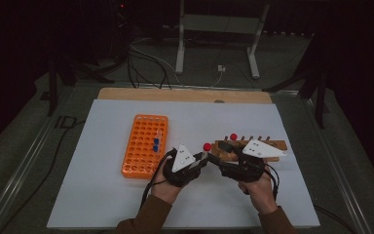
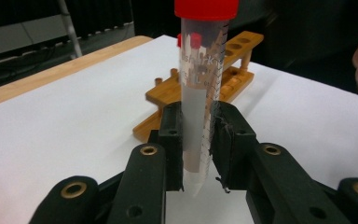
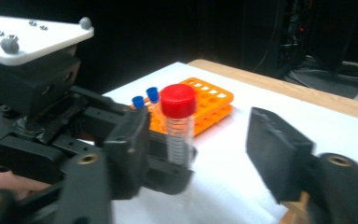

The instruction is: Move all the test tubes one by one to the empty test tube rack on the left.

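The left gripper (image 2: 196, 140) has its fingers clamped on the tube (image 2: 200, 93), a clear graduated one with a red cap, and holds it upright just above the white worktop (image 2: 51, 140). In the left gripper view the tube's pointed tip hangs below the finger pads (a sliver of white shows under it, so it looks clear of the surface).

The right gripper (image 3: 200, 154) sits right at the tube, fingers spread wide, one on either side of it and neither touching. Its view shows the red cap standing between them, with the left gripper's black body and grey plate close behind.

From the high view, the tube (image 1: 207, 147) stands just off the wood rack's (image 1: 253, 145) near-left end, between the two grippers (image 1: 200, 161) (image 1: 224, 163). One more red-capped tube (image 1: 233, 137) stands in the wood rack, toward its left end.

Left of the wood rack, well apart from it, lies the orange rack (image 1: 143, 146), with two blue-capped tubes (image 1: 156, 144) standing along the edge that faces the wood rack. Both hands (image 1: 168, 187) come up from the near edge of the worktop.
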A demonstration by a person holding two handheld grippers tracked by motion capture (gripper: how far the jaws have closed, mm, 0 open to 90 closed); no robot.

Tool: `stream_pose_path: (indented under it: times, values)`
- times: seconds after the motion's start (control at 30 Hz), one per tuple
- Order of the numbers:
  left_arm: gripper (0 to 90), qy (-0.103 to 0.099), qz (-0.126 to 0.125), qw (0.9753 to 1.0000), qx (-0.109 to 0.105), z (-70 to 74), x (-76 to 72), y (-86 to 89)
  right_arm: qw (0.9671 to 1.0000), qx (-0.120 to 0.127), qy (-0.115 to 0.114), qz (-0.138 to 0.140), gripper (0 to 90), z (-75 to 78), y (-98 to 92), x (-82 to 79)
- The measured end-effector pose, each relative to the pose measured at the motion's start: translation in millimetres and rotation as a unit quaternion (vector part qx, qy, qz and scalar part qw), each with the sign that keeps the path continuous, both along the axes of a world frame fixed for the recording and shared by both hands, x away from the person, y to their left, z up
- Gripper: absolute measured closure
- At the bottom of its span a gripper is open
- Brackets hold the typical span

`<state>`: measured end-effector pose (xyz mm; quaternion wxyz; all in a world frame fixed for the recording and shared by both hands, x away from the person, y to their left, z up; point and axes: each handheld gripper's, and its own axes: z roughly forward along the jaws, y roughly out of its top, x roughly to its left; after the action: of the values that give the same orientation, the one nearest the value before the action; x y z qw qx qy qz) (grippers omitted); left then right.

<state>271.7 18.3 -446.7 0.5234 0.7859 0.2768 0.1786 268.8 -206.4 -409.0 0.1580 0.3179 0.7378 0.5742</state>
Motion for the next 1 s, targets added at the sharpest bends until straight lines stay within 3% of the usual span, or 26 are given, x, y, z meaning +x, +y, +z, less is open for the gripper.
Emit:
stream_pose_path:
  times: [0.2, 0.43, 0.6, 1.0]
  values:
    - [75.2, 0.001, 0.014, 0.9999, 0.002, -1.4, -0.1, 15.7, 0.9997, 0.003, 0.006, -0.025, 18.4, 0.2, -8.0, 3.8]
    - [75.1, 0.004, 0.031, 0.9995, 0.000, -5.6, -0.4, 38.6, 0.9977, -0.022, 0.014, -0.062, 3.6, -5.0, -13.4, 9.7]
    - [75.1, 0.006, 0.043, 0.9991, -0.001, -7.9, 0.5, 55.8, 0.9965, -0.028, 0.018, -0.077, 0.4, -6.8, -16.7, 11.8]
    - [75.0, -0.003, 0.081, 0.9967, -0.002, -10.7, 3.3, 92.5, 0.9965, -0.028, 0.012, -0.078, 0.0, -5.2, -18.2, 9.9]
